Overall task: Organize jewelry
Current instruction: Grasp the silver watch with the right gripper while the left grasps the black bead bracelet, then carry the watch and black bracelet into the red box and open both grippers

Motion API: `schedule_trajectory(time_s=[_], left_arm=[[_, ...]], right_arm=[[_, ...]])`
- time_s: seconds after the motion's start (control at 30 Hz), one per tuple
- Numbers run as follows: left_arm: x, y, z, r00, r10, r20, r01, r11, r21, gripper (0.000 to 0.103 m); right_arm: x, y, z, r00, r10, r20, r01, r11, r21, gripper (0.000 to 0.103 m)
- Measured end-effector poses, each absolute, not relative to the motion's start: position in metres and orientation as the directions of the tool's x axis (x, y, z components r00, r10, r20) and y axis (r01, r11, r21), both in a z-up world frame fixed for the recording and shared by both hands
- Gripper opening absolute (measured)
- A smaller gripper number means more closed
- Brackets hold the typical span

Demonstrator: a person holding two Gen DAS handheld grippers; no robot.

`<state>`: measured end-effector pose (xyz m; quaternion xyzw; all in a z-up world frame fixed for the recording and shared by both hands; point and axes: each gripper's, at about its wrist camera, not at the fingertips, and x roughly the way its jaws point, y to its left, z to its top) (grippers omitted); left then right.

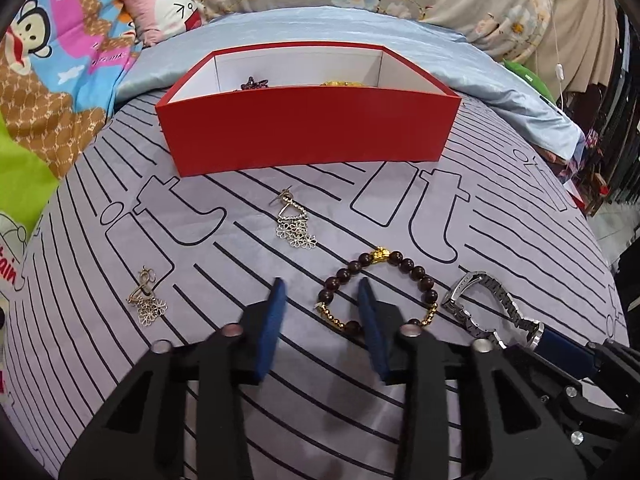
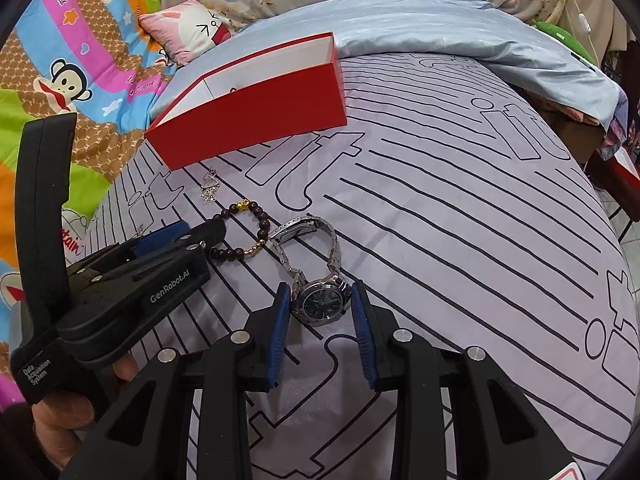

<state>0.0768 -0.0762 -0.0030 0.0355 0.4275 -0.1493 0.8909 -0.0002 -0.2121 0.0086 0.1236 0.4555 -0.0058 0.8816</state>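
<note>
A red box (image 1: 308,130) with a white inside stands on the grey sheet; some jewelry lies inside. It also shows in the right wrist view (image 2: 256,114). Two gold flower earrings (image 1: 295,222) (image 1: 147,298) lie on the sheet. A dark bead bracelet (image 1: 400,276) lies by my left gripper (image 1: 322,292), which is open; its right finger rests inside the bracelet loop. A silver watch (image 2: 320,300) sits between the fingers of my right gripper (image 2: 318,300), open around its face. The watch band shows in the left wrist view (image 1: 484,300).
The grey sheet (image 2: 440,220) with black line print covers the bed. A light blue cover (image 1: 320,28) lies behind the box. A cartoon blanket (image 1: 60,60) and pink pillow (image 1: 160,4) are at the left. The bed edge drops off at the right.
</note>
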Motion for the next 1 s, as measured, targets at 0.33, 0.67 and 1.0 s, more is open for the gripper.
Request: schedule_trajectory(time_s=[0.33, 0.67, 1.0], left_arm=[[0.076, -0.062, 0.007, 0.553, -0.308, -0.774, 0.298, 0.941, -0.162, 0.007], [0.061, -0.047, 0.054, 0.581, -0.348, -0.735, 0.312, 0.930, -0.194, 0.007], [0.055, -0.032, 0.095, 0.628, -0.355, -0.693, 0.314, 0.930, -0.191, 0.007]], right_arm=[[-0.002, -0.210, 0.020, 0.601, 0.113, -0.791, 0.111, 0.969, 0.222, 0.029], [-0.005, -0.207, 0.055, 0.652, 0.124, -0.748, 0.081, 0.969, 0.231, 0.029], [-0.002, -0.200, 0.082, 0.692, 0.125, -0.711, 0.049, 0.974, 0.219, 0.029]])
